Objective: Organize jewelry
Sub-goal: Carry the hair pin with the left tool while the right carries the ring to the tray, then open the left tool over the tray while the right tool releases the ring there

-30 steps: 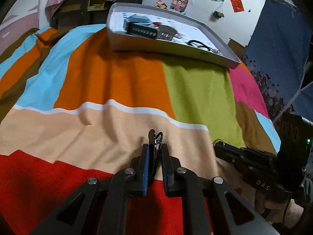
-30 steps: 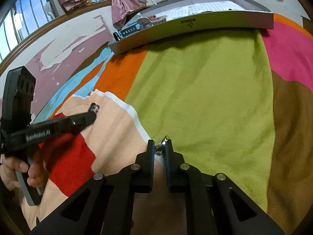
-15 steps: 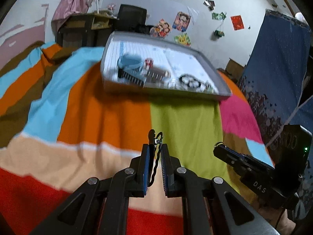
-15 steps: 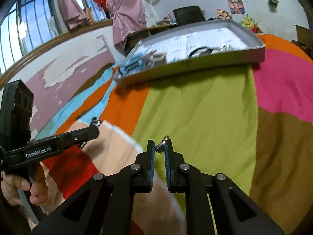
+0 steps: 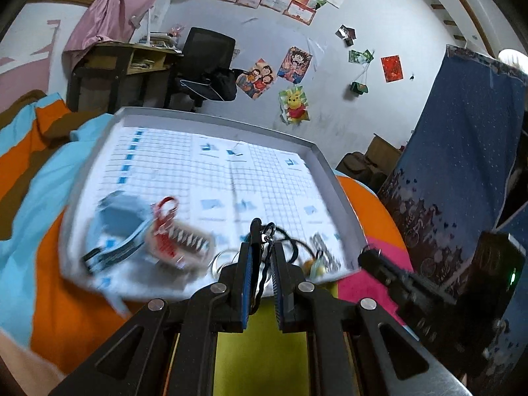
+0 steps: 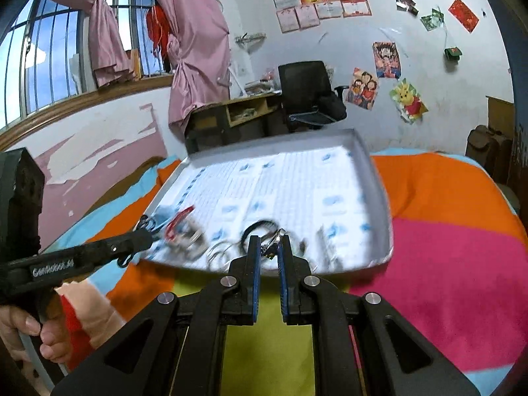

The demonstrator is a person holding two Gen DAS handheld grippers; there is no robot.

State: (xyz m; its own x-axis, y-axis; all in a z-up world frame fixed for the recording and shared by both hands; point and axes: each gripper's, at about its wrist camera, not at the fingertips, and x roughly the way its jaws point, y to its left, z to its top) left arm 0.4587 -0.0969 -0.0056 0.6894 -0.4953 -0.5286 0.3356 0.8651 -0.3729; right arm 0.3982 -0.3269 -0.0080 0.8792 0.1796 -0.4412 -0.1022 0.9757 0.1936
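My left gripper point(image 5: 262, 247) is shut on a thin black cord with a metal clasp point(image 5: 268, 231) and holds it above the near edge of a grey tray point(image 5: 211, 122) lined with printed paper. My right gripper point(image 6: 268, 247) is shut on a small silver ring-like piece point(image 6: 275, 237), also just before the tray point(image 6: 379, 178). In the tray lie a blue hair clip point(image 5: 115, 221), a toothed claw clip point(image 5: 180, 239), a black cord loop point(image 6: 259, 227) and silver rings point(image 6: 219, 250). Each gripper shows in the other's view, the right one point(image 5: 392, 272) and the left one point(image 6: 99, 254).
The tray rests on a striped blanket of orange, green, pink and light blue point(image 6: 462, 247). Behind stand a desk point(image 5: 109, 62), a black office chair point(image 5: 204, 56), pink curtains point(image 6: 194, 43) and a poster-covered wall. A blue patterned cloth point(image 5: 462, 165) hangs at the right.
Both grippers have risen and moved forward from low over the blanket to the tray's near edge, each still holding its piece. The tray now fills the middle of both views.
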